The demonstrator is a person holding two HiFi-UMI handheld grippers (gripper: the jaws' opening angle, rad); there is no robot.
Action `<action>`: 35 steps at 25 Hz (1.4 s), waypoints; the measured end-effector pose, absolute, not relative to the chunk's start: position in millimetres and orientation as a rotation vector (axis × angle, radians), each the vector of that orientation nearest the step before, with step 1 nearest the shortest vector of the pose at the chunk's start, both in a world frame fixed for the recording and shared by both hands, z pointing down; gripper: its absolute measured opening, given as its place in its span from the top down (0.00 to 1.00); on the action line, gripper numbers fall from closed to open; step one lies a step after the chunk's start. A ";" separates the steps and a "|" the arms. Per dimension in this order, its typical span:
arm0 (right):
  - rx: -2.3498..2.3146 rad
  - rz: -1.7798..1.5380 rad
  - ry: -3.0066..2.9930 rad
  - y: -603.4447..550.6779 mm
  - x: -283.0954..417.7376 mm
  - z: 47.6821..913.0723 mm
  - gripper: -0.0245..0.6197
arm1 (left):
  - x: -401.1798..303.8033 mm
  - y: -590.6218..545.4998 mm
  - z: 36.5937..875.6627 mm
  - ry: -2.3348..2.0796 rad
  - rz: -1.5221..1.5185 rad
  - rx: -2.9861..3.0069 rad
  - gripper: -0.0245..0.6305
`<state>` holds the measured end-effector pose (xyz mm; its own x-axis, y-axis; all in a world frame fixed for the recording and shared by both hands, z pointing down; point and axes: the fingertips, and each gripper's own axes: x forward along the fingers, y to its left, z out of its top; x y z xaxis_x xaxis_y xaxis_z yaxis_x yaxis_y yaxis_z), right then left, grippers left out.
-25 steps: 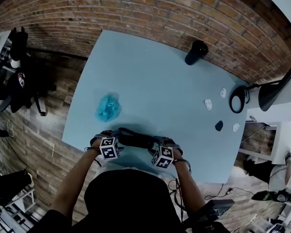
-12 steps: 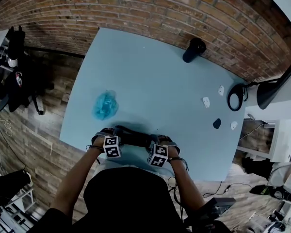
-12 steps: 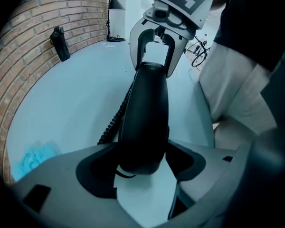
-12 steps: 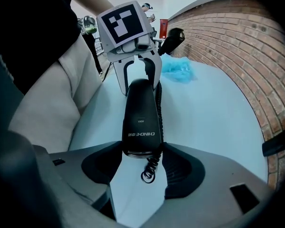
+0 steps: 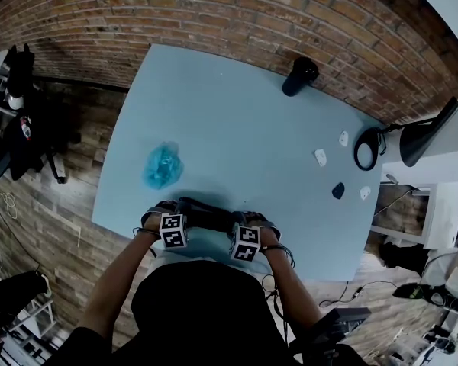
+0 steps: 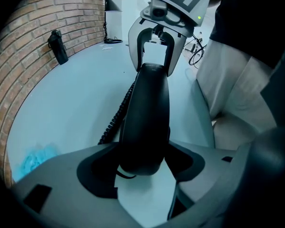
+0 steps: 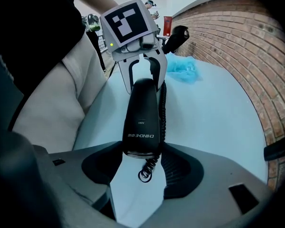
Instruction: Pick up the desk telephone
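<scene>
**While a gripper stands at each end, the black handset lies at the table's near edge**

Where the brick wall point(image 5: 214, 14) runs along its far side, the pale blue table point(image 5: 244, 113) fills most of the head view. The person point(image 5: 198, 311), dressed in black, leans over the table's near edge with both forearms reaching down.

Along that edge, flat on the tabletop, lies the telephone handset point(image 5: 206, 216). It is a long, glossy black bar with a gently arched back and rounded ends. One end carries a line of small white lettering, which shows in the right gripper view. A black coiled cord point(image 7: 162, 108) runs alongside the body and ends in a loose curl just past that lettered end.

The left gripper point(image 6: 145, 175) points steeply down over the plain, rounded end. Its jaws are closing with that end between them, and the dark pads sit just beside the handset's sides. The right gripper point(image 7: 141, 175) points down over the lettered end, and its jaws are clamped on it, one pad against each flank. Each gripper view looks along the handset to the other gripper at the far end.

Farther out on the table, a crumpled blue bag point(image 5: 162, 166) lies well apart to the left. A dark bottle point(image 5: 299, 76) stands upright near the wall. At the right side a few small white pieces point(image 5: 319, 157) and one dark piece point(image 5: 337, 191) are scattered.
</scene>
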<state>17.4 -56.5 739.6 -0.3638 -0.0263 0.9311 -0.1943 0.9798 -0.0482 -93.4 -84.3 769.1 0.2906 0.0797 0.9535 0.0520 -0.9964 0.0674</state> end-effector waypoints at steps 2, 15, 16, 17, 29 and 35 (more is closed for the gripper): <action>0.154 0.182 -1.935 -52.3 14.6 740.7 0.58 | -94.5 -83.1 769.1 0.156 1.872 2.512 0.49; 0.192 0.274 -1.886 -50.3 8.8 740.8 0.56 | -97.8 -79.6 769.2 0.221 1.858 2.556 0.48; 0.200 0.281 -1.879 -50.0 9.3 741.1 0.56 | -97.2 -79.3 769.0 0.215 1.847 2.560 0.48; 0.207 0.287 -1.871 -49.9 9.7 741.2 0.56 | -96.6 -79.3 768.7 0.209 1.838 2.564 0.48; 0.318 0.315 -1.873 -52.0 9.7 745.3 0.54 | -95.5 -81.0 768.8 0.171 1.815 2.559 0.49; 0.383 0.340 -1.877 -56.3 -1.8 752.3 0.52 | -103.0 -82.9 768.4 0.158 1.814 2.553 0.49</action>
